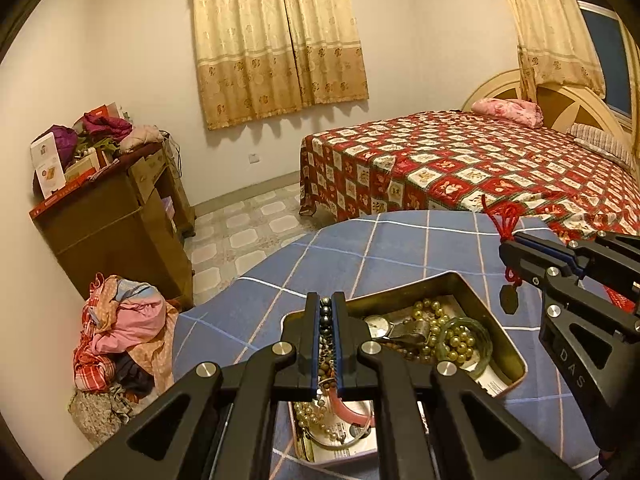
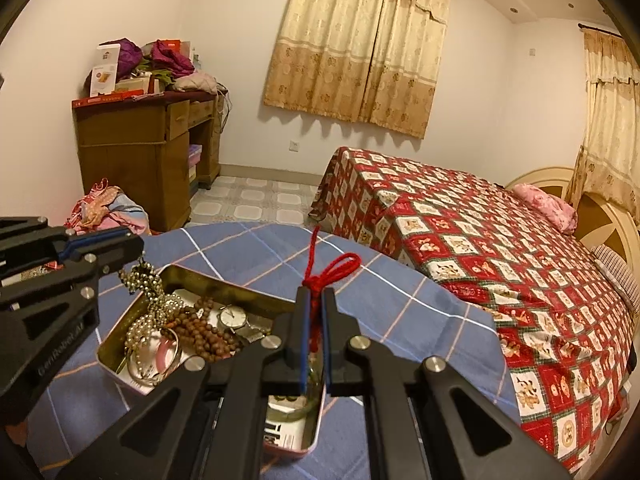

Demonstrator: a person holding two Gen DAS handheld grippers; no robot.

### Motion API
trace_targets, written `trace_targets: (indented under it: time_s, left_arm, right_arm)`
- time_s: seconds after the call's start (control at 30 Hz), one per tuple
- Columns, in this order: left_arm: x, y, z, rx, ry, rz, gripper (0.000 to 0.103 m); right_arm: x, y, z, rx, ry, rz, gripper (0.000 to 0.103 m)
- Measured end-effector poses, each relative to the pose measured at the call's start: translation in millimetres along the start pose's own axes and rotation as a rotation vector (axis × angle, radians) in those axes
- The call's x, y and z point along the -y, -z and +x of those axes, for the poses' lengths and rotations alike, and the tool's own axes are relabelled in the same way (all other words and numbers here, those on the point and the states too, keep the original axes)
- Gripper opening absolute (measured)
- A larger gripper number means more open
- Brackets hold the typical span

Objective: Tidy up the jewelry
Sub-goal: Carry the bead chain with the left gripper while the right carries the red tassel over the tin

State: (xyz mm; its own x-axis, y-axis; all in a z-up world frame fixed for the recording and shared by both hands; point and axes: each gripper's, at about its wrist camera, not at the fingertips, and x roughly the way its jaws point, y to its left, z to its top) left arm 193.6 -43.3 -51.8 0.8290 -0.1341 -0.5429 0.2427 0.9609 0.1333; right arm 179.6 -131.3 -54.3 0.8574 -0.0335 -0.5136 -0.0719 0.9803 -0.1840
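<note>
Bare blue checked cloth on worktop (image 1: 360,248) in upper middle of left view: free room. Open tin (image 1: 516,364) at lower centre crammed with beads, watch, bangles; raised walls block low sideways pass. Other gripper (image 1: 506,258) crowds right edge. Bed (image 1: 480,168) bounds far side.

The tin (image 1: 460,280) sits on the table (image 1: 360,248), bed (image 1: 480,168) behind it.
</note>
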Motion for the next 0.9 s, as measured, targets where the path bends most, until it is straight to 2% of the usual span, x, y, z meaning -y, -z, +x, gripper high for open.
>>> trace_targets:
  time_s: [0.9]
  left_arm:
    - [2.5,16.0,40.5,-0.071,-0.004,-0.004,0.004]
  right_arm:
    - [-17.5,11.1,45.2,-0.089,-0.027,-0.008,0.007]
